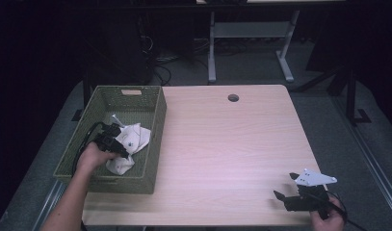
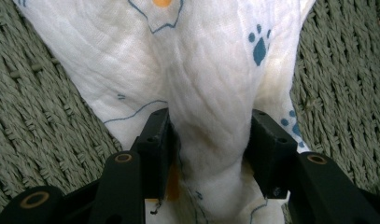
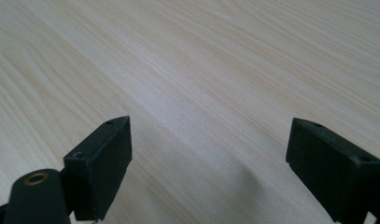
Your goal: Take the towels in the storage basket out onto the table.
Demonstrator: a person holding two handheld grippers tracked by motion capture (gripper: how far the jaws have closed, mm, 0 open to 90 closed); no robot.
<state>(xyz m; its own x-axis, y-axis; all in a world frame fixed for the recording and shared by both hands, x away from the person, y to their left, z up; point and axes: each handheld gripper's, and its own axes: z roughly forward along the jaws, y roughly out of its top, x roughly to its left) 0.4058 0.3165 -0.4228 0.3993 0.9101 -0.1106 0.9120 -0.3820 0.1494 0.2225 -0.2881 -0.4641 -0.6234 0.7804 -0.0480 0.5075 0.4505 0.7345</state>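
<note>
Nearest the person, the right gripper (image 1: 286, 186) rests low over the bare wooden table (image 1: 222, 144) near its front right corner, its jaws spread wide with nothing between them; it looks idle for now. Farther in and to the left, the left gripper (image 1: 120, 144) reaches down into the green woven basket (image 1: 157, 120) that sits on the table's left edge; its jaws are closed partway onto a bunched fold of the white cloth (image 2: 211, 84), which is printed with blue paw marks and lies crumpled on the basket floor. The pinch on the cloth seems made, so the grasp is likely done; the cloth has not yet left the basket, so lifting it out, and perhaps laying it on the open tabletop, remains.
</note>
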